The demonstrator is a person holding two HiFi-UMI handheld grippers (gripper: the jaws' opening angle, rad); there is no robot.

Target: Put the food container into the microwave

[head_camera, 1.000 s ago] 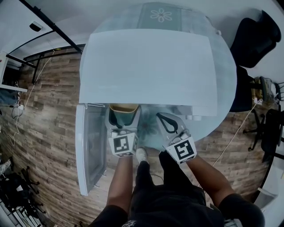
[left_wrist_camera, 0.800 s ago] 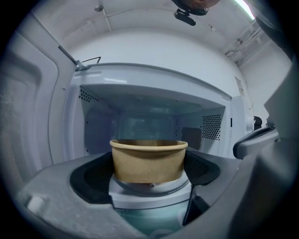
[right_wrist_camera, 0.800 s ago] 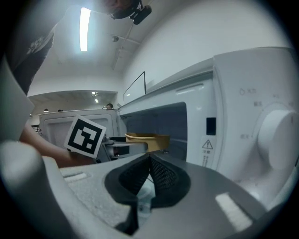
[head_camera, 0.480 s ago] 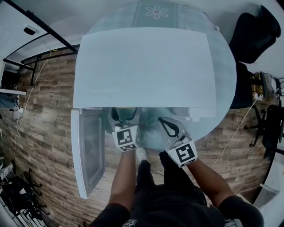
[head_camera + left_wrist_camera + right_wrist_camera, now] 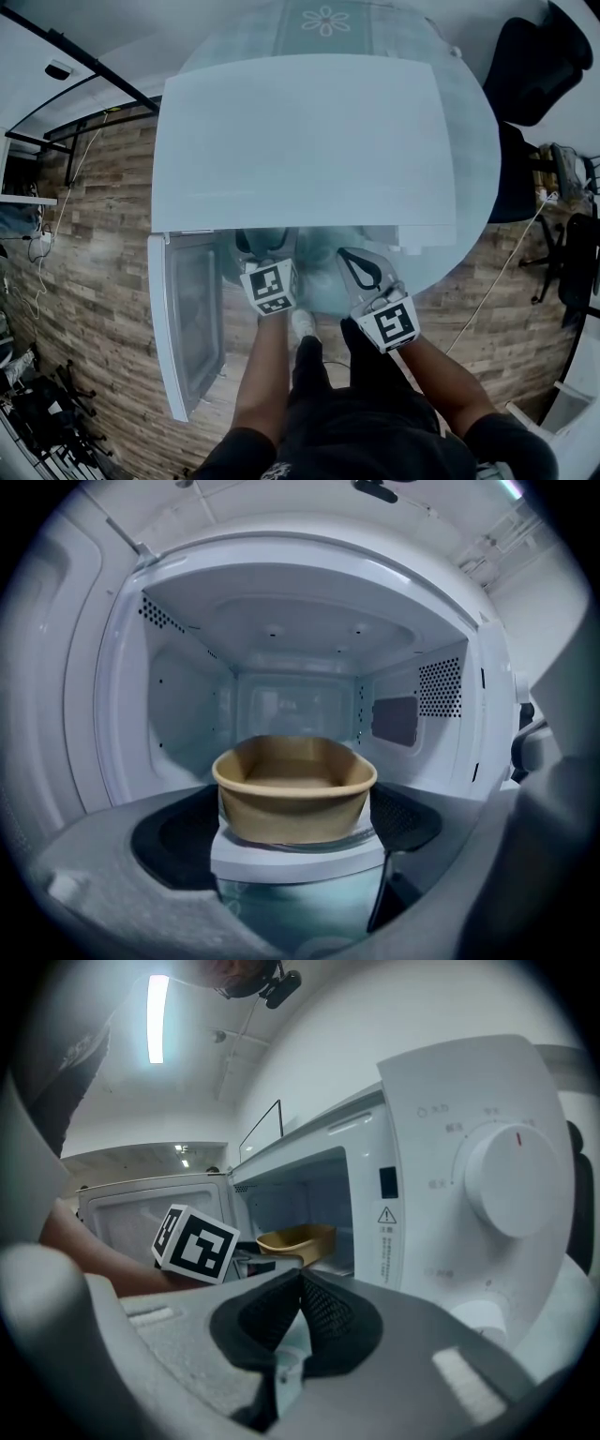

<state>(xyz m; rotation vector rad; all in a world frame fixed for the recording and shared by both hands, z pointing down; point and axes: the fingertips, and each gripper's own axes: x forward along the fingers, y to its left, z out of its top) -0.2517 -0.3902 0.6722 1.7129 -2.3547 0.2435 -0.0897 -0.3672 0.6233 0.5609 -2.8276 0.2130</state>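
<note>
Hanging door: the microwave door (image 5: 183,328) stood wide open at the far left, well clear of the opening of the microwave (image 5: 309,141).
Left gripper: the left gripper (image 5: 266,251) reached in under the front edge, jaws clamped on the food container, one dark pad against each side wall.
Food container: and there it was, the tan food container (image 5: 293,803), upright and level at the mouth of the cavity (image 5: 291,691). It sat over the white front sill and, as far as I could judge, was not yet set down deep inside.
Contents: the inside looked bare, so it was probably empty.
Handling: it read as light, thin-walled paper or fibre, matt rather than slippery. A hard squeeze would likely have buckled the walls.
Where to hold: the best grip looked to be across the two side walls just under the rolled rim, the stiffest part, which was about where the pads sat.
Right gripper: the right gripper (image 5: 300,1283) hung outside, just beside the opening, its pads pinched together on nothing.
Dial: the white dial (image 5: 514,1177) sat on the control panel at the far right, with nothing touching it.
Next: a level push inward and then a gentle release seemed to be what the job called for.
</note>
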